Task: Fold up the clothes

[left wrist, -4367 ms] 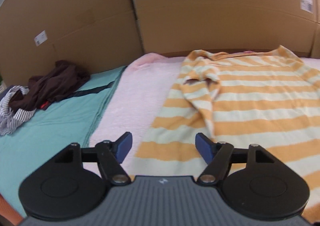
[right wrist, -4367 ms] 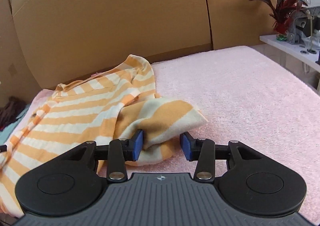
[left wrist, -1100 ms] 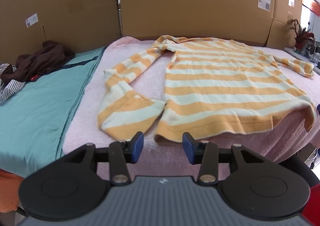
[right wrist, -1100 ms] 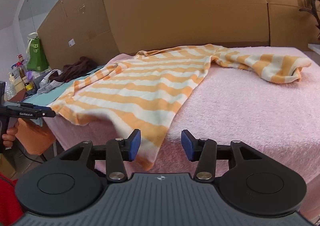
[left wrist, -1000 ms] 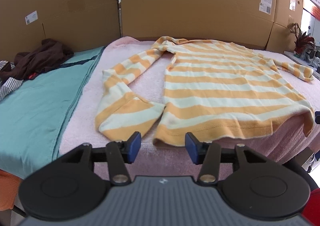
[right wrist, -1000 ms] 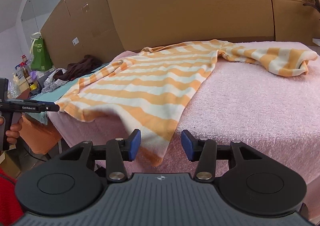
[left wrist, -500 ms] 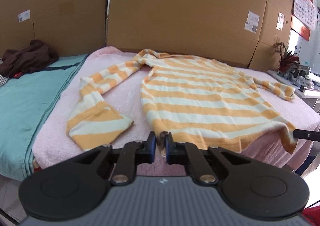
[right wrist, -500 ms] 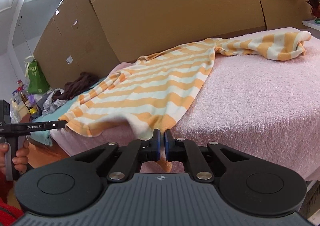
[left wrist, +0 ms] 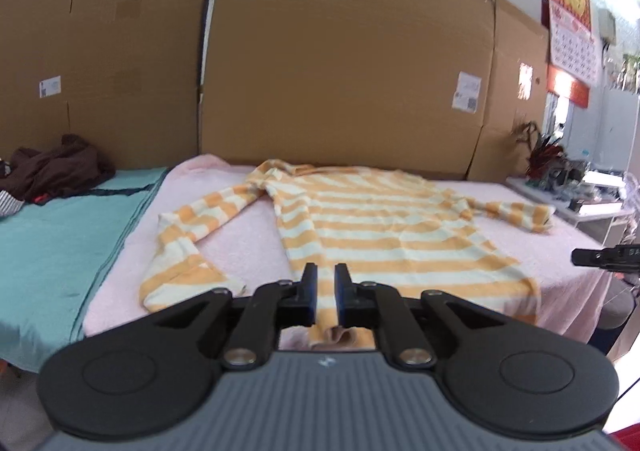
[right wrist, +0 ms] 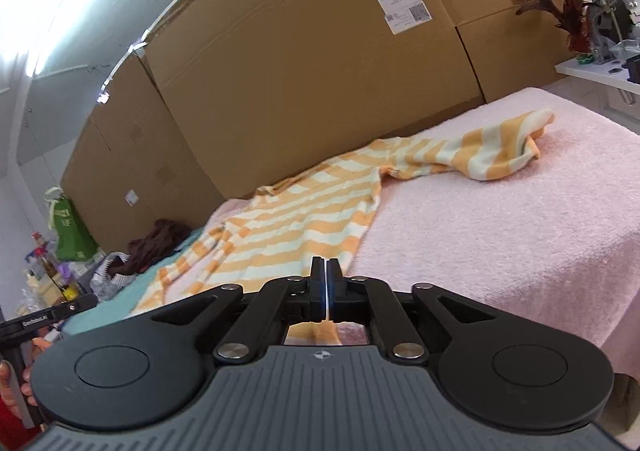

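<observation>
An orange-and-cream striped long-sleeved shirt (left wrist: 380, 227) lies spread on the pink towel-covered bed (left wrist: 248, 243), sleeves out to both sides. My left gripper (left wrist: 326, 287) pinches the near hem at the shirt's left corner, and cloth bunches below its pads. Its jaws are opening slightly with the hem still between them. My right gripper (right wrist: 327, 283) grips the shirt (right wrist: 304, 219) at the hem's other corner. A thin edge of fabric shows between its nearly touching pads, and these jaws are also opening a little. The right sleeve (right wrist: 500, 147) lies crumpled far right.
Tall cardboard boxes (left wrist: 340, 71) wall the far side. A teal cloth (left wrist: 60, 243) with a dark clothes pile (left wrist: 56, 167) lies to the left. A white side table (right wrist: 592, 63) with a red plant stands to the right. The pink bed (right wrist: 500, 219) drops off at its near edge.
Both grippers went from open to closed on the shirt's near hem. Both have since risen a little with it, and the right one has rolled.
</observation>
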`<state>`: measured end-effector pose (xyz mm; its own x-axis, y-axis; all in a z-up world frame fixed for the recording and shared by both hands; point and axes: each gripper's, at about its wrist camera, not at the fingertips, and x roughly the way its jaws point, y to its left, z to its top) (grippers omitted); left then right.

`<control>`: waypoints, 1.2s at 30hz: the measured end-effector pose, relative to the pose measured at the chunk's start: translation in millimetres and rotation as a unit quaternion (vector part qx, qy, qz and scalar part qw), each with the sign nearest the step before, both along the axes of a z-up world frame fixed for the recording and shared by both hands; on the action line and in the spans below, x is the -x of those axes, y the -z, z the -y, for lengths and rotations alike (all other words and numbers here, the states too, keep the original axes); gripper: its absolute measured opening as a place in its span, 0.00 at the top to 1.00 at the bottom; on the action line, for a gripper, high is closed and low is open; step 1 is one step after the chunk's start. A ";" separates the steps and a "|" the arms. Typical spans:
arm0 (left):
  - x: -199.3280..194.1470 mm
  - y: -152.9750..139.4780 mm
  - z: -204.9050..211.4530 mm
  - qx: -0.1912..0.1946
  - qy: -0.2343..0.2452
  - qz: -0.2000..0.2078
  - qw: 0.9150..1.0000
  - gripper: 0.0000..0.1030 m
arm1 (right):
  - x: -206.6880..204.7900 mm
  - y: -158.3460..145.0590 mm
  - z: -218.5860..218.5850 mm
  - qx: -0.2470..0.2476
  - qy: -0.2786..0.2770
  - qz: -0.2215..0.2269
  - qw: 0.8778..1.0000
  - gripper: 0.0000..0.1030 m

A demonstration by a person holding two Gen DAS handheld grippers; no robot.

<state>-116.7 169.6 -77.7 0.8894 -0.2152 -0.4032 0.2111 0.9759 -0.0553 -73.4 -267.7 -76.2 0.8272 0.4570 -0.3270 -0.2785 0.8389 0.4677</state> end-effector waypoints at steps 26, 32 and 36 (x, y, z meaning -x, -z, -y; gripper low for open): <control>-32.9 47.2 13.7 0.074 -0.030 -0.032 0.996 0.95 | -5.7 60.5 -49.4 -0.014 -0.029 0.003 0.999 0.94; -24.4 32.7 -7.1 0.155 -0.020 -0.018 0.988 0.96 | -0.3 52.6 -30.3 -0.060 -0.002 0.018 0.998 0.95; -12.3 14.8 -12.6 0.187 -0.007 0.006 0.982 0.99 | 2.3 41.7 -8.9 -0.120 0.005 0.029 0.992 0.95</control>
